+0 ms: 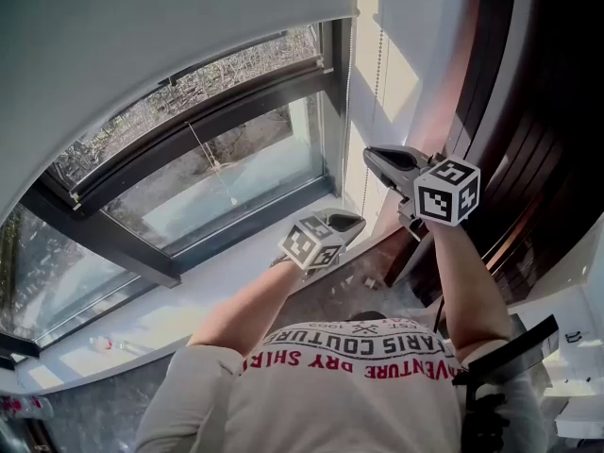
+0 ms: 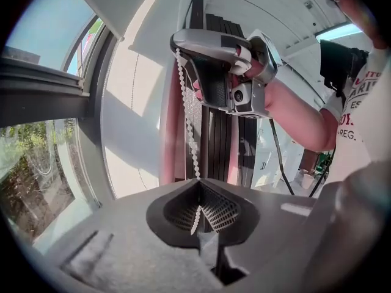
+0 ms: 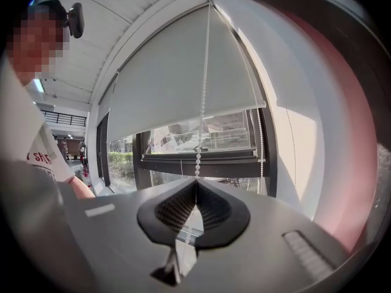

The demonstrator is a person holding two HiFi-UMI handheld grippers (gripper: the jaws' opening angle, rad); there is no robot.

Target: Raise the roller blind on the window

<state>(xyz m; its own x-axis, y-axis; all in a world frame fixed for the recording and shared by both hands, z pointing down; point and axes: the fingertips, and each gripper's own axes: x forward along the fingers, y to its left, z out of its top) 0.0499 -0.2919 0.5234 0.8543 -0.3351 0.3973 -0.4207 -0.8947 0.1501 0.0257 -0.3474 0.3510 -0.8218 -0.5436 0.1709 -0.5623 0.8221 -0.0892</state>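
Head view: a person at a window (image 1: 217, 159) clamps both grippers on the bead chain (image 1: 379, 64) at the frame's right side, with the right gripper (image 1: 371, 157) higher and the left gripper (image 1: 351, 221) just below it, nearer the sill (image 1: 189, 281). Each gripper view shows the jaws pinched together on the chain, which runs straight from one gripper to the other. The roller blind (image 1: 142, 36) covers the upper part of the glass, its bottom edge well above the sill.
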